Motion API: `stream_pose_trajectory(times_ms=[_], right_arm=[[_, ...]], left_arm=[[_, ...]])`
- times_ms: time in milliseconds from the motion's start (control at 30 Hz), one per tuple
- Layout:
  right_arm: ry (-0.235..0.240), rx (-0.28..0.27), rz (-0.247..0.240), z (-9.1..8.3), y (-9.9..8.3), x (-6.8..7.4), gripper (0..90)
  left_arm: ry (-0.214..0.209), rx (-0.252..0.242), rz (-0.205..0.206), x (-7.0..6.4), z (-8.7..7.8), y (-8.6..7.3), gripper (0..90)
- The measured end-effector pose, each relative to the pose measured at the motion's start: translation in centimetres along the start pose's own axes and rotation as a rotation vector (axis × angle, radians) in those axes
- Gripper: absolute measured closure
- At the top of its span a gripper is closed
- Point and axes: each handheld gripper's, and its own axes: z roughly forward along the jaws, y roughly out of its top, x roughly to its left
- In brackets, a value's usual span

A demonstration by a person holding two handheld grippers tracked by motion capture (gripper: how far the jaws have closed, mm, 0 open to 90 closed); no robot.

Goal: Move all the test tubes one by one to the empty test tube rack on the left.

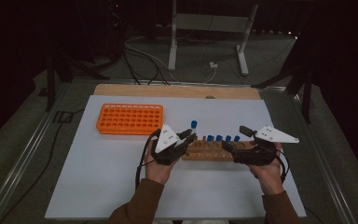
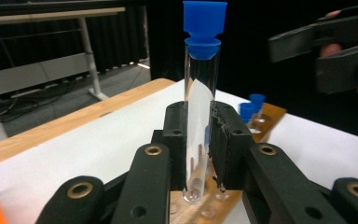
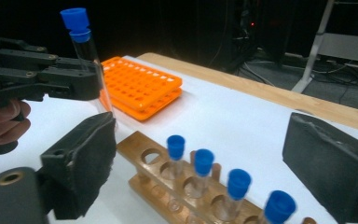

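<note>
White board over a dim table carries everything I see from the high view: my left gripper holds a clear glass test tube with a blue stopper just above the left end of the brown wooden rack, the perforated orange plastic rack lying beyond that. Through the left gripper view both pads clamp the slick round tube upright, so I'd lift straight and keep the squeeze gentle. From the right gripper view my right gripper stands wide around the wooden rack, probably steadying it, beside four capped tubes.
</note>
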Motion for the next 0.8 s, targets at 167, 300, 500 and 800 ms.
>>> stream_pose_trajectory(times_ms=[167, 300, 500, 800], right_arm=[[-0.007, -0.021, 0.021, -0.5, -0.1, -0.7, 2.9], [-0.019, -0.036, 0.022, -0.7, -0.1, -1.0, 0.7], [-0.020, -0.049, 0.024, -0.9, -0.1, -1.2, 0.0], [-0.018, -0.050, 0.023, -1.0, -0.1, -1.2, 0.1]], left_arm=[[0.040, -0.006, -0.005, 1.7, -0.2, -0.1, 78.2], [0.062, -0.016, -0.007, 2.9, -0.5, -0.1, 78.2], [0.106, -0.027, -0.026, 5.0, -0.9, -0.3, 78.0], [0.169, -0.019, -0.062, 7.3, -0.7, -1.1, 78.1]])
